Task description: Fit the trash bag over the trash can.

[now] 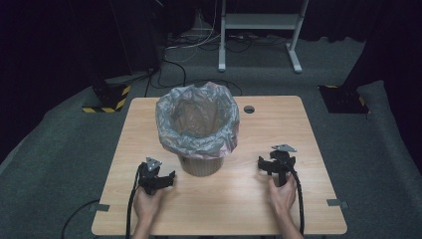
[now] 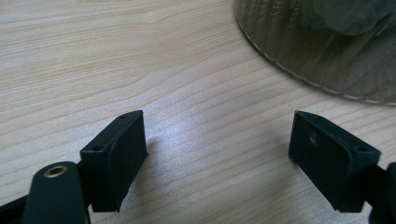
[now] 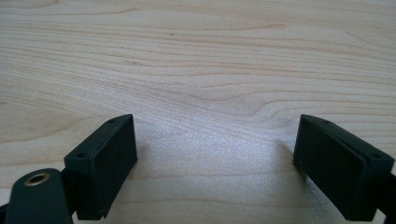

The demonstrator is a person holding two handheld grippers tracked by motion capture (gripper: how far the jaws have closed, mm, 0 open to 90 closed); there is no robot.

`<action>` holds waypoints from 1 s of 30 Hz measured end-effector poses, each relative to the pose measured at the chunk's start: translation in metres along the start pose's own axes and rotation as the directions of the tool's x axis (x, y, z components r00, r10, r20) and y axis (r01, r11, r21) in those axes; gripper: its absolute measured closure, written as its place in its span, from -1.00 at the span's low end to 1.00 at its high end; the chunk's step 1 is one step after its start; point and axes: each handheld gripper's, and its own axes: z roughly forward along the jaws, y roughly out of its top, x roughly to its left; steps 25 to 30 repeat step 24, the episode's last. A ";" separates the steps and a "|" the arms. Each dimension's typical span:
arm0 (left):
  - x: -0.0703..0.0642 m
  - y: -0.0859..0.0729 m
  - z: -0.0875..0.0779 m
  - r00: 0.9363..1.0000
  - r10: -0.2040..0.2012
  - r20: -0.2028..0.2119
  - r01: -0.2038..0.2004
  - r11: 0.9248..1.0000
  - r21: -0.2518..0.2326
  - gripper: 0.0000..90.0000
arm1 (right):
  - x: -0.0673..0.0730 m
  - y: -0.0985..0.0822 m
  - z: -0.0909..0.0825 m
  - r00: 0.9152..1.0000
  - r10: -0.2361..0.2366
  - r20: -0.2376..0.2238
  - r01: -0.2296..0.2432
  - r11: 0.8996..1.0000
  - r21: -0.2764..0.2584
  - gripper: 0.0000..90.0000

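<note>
Light wooden table [image 1: 259, 199], bag-lined bin [image 1: 199, 129] upright near its middle.

site: I read a lab or studio | black curtains [image 1: 59, 40] | floor cables [image 1: 174, 69] | hazard-striped stand base [image 1: 107, 99] | lone wooden desk [image 1: 298, 149]

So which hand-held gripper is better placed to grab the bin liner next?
Probably left: the left hand-held gripper sits nearer the bin, open, with the bin's base in its view; the right faces bare table.
</note>
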 end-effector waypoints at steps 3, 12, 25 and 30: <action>0.000 0.000 0.000 1.000 0.002 0.000 -0.002 1.000 0.002 -0.57 | 0.000 0.000 0.000 1.000 0.000 0.000 0.000 1.000 0.000 -0.71; 0.000 0.000 0.000 1.000 0.002 0.000 -0.002 1.000 0.002 -0.57 | 0.001 0.000 0.000 1.000 0.000 -0.001 0.000 1.000 0.000 -0.70; 0.000 0.000 0.000 1.000 -0.002 0.000 0.002 1.000 -0.002 -0.57 | 0.002 0.000 0.000 1.000 -0.002 -0.002 0.002 1.000 -0.001 -0.69; 0.000 0.000 0.000 1.000 -0.002 0.000 0.002 1.000 -0.002 -0.57 | 0.002 0.000 0.000 1.000 -0.002 -0.002 0.002 1.000 -0.001 -0.69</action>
